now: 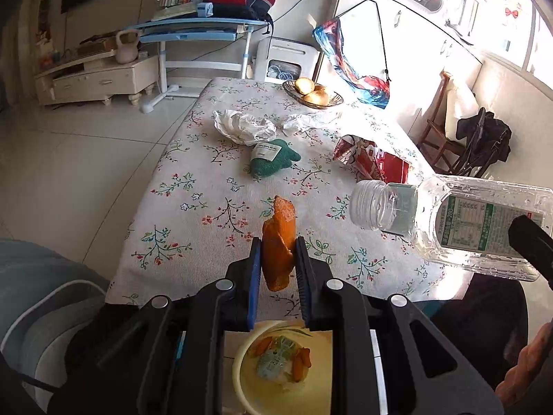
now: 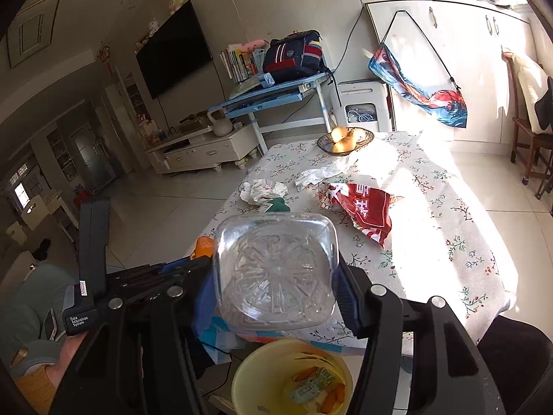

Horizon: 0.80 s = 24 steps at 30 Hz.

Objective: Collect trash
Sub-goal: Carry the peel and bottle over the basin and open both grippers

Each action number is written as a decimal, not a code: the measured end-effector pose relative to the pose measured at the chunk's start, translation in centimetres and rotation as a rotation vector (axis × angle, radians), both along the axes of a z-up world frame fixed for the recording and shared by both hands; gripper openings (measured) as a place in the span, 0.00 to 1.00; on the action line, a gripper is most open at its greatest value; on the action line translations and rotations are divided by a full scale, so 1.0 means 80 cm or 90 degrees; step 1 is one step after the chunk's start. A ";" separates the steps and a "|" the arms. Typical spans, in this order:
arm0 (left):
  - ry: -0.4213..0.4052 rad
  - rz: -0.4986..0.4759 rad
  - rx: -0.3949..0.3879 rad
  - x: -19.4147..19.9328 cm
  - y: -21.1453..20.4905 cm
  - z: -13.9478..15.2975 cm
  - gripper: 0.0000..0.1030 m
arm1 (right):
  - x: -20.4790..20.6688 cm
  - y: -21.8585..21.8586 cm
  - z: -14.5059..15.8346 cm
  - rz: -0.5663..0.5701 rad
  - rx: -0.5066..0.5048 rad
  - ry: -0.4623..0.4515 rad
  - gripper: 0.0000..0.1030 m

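With some scraps already in the yellow bin [image 2: 292, 377] below, the left gripper [image 1: 278, 259] pinches an orange peel [image 1: 278, 242], the right gripper [image 2: 276, 290] clamps an empty bottle [image 2: 276, 269], while crumpled tissues [image 1: 242, 126] and red wrapper [image 2: 363, 207] remain farther on the table [image 1: 193, 186].

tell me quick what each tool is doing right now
left tool: shut on the orange peel
right tool: shut on the clear plastic bottle

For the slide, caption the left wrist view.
Left fingers pinch orange peel above the yellow bin; clear plastic bottle alongside.
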<state>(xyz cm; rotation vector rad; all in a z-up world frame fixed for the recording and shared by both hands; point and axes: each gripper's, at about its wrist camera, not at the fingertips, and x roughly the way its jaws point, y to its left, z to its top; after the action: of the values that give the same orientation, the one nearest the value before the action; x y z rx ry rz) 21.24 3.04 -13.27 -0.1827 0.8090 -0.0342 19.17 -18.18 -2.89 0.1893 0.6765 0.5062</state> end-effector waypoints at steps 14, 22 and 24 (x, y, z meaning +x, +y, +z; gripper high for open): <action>0.011 -0.033 -0.001 -0.056 -0.024 -0.009 0.18 | -0.074 0.005 0.017 0.021 -0.061 -0.032 0.56; 0.026 -0.051 0.000 -0.082 -0.035 -0.019 0.18 | -0.091 0.002 0.012 0.021 -0.064 -0.023 0.56; 0.033 -0.058 0.000 -0.089 -0.038 -0.024 0.18 | -0.093 0.002 0.009 0.022 -0.062 -0.018 0.56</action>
<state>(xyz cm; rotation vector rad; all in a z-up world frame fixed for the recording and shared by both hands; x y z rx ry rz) 14.11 -0.03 -15.23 -0.1476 0.8685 -0.1152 11.76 -18.04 -2.15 0.0789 0.6756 0.5069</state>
